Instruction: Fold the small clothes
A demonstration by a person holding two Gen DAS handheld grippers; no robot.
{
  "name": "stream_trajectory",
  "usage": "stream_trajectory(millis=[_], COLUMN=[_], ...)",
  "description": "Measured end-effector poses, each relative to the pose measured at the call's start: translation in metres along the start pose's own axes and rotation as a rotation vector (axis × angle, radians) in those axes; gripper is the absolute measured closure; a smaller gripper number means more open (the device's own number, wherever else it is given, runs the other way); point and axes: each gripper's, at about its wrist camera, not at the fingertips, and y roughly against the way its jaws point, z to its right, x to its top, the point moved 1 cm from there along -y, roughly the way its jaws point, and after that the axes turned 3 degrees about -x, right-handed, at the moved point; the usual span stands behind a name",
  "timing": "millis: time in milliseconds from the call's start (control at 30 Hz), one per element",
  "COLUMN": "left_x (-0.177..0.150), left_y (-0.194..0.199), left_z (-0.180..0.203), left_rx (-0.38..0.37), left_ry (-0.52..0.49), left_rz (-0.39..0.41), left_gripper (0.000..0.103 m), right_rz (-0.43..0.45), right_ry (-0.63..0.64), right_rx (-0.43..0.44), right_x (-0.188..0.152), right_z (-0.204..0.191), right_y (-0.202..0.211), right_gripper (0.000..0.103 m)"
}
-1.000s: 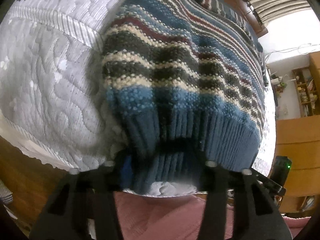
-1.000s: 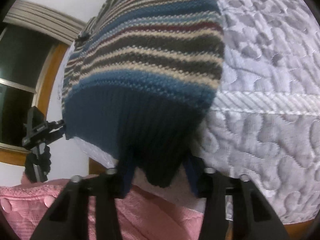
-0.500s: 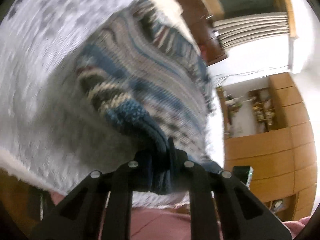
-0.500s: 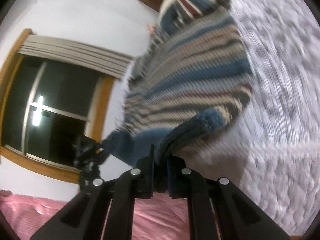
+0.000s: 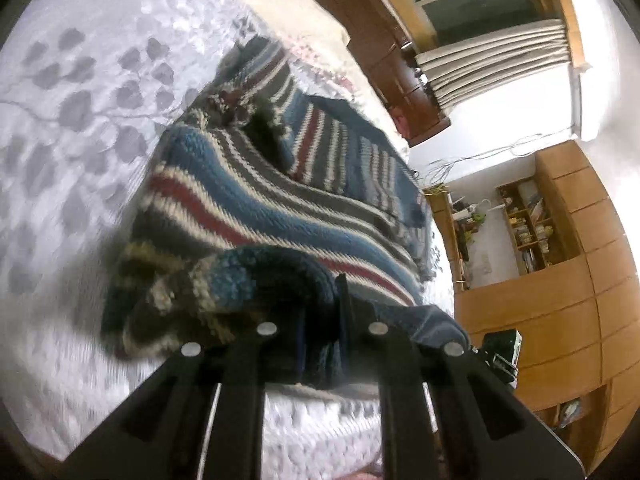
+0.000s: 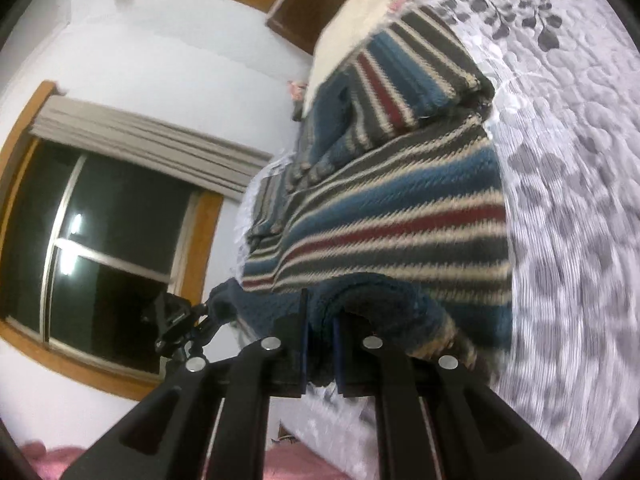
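1. Knitted wool in blue, cream, grey and dark red stripes fills both views: we see the sweater lying on the bed's white quilt, which is stitched with grey leaf shapes.
2. Our left gripper has its jaws drawn narrow, pinching the blue ribbed hem of the sweater between them; the hem bunches up and curls over the fingertips.
3. Our right gripper is likewise closed tight on the hem, with dark blue ribbing squeezed between its blue-edged fingers.
4. In the right wrist view the sweater rises from the gripped hem away toward the pillow, and a striped sleeve lies folded across its upper part.
5. In the left wrist view a sleeve also crosses the body of the garment near the neck, and the hem edge runs off to the right toward the other gripper's side.
6. The near part of the sweater looks lifted off the quilt at both held points; the far part rests on the bed.
7. Around the bed we note a dark window with a wooden frame and a folded blind, wooden cabinets and open shelves.
8. Pink fabric shows at the bottom edge of the right wrist view, below the bed's edge.
9. The edges of both views are blurred.
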Motion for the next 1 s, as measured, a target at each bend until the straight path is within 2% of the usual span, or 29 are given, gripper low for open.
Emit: stream_trajectory(millis=[100,167,233,300,400,467,500,533,567,667,767,867,1000], left_x=[0.015,0.023,0.025,0.026,0.03,0.034,0.035,0.036,0.038,0.039,0.039,0.034,0.024], left_y=[-0.021,-0.031,-0.032,-0.025,-0.007,0.016,0.025,0.035,0.045,0.057,0.048,0.022,-0.013], left_z=[-0.022,-0.039,-0.044,-0.042,-0.04,-0.044,-0.046,-0.047,-0.046,-0.033,-0.001,0.032,0.05], left_rx=[0.016,-0.014,-0.042,-0.078,-0.099,-0.113,-0.11,-0.103,-0.087,-0.009,0.079,0.132,0.227], left_ry=[0.061,0.133,0.165,0.157,0.148,0.164,0.166,0.164,0.152,0.067,-0.107,-0.305,-0.517], left_rz=[-0.042,-0.072,-0.091,-0.101,-0.095,-0.039,-0.018,0.0,0.02,0.03,-0.012,-0.098,-0.212], left_gripper=[0.089,0.088,0.087,0.086,0.073,0.059,0.059,0.059,0.059,0.059,0.057,0.049,0.048], right_rz=[-0.029,-0.043,-0.054,-0.058,-0.043,-0.034,-0.005,0.017,0.029,0.071,0.082,0.077,0.058], right_ry=[-0.086,-0.125,-0.166,-0.195,-0.18,-0.188,-0.175,-0.159,-0.155,-0.144,-0.087,-0.034,0.017], right_rx=[-0.019,-0.046,-0.03,0.002,-0.003,0.003,-0.049,-0.091,-0.102,-0.098,-0.155,-0.195,-0.23], right_x=[0.02,0.026,0.029,0.029,0.028,0.027,0.028,0.03,0.031,0.028,0.026,0.024,0.022], right_z=[0.024,0.038,0.048,0.054,0.054,0.055,0.054,0.056,0.055,0.049,0.04,0.02,0.005], right_y=[-0.023,-0.033,-0.037,-0.034,-0.023,-0.014,-0.005,0.003,0.009,0.028,0.037,0.025,0.008], right_gripper=[0.093,0.092,0.091,0.087,0.079,0.068,0.051,0.046,0.046,0.046,0.046,0.046,0.046])
